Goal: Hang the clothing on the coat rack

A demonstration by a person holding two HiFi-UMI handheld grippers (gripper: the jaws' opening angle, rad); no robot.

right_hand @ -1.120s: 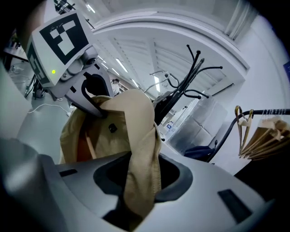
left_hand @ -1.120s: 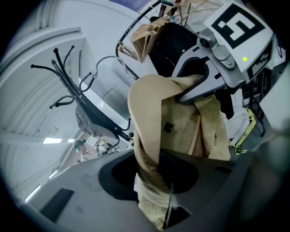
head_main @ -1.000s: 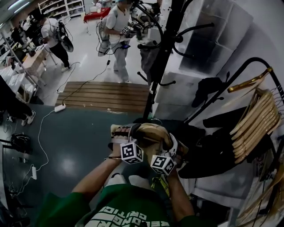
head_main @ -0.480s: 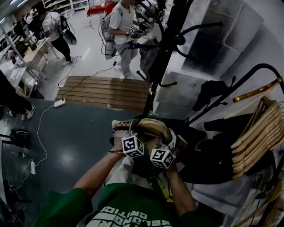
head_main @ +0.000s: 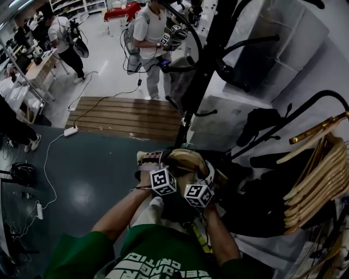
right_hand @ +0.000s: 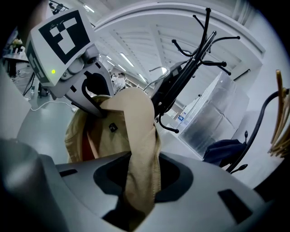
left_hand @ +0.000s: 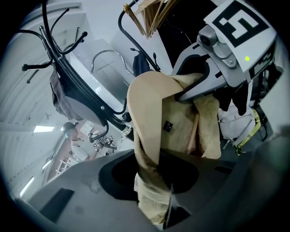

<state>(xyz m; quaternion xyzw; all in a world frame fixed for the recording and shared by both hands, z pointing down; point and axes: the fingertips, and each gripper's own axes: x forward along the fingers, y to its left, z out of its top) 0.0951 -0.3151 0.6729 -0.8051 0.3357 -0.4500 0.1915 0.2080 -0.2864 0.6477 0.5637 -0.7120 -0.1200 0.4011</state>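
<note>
Evidently soft, light and floppy, the tan jacket (head_main: pixel 188 162) hangs bunched before the coat rack (head_main: pixel 203 65), the jaws of the left gripper (left_hand: pixel 152 195) and right gripper (right_hand: pixel 140 190) each pinching a fold near its collar, likely the best hold for looping it over a hook.

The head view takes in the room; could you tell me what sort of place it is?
Probably a data-recording lab: another person holds a marker-cube gripper, a power strip trails cable across the floor, and shelving stands behind.
</note>
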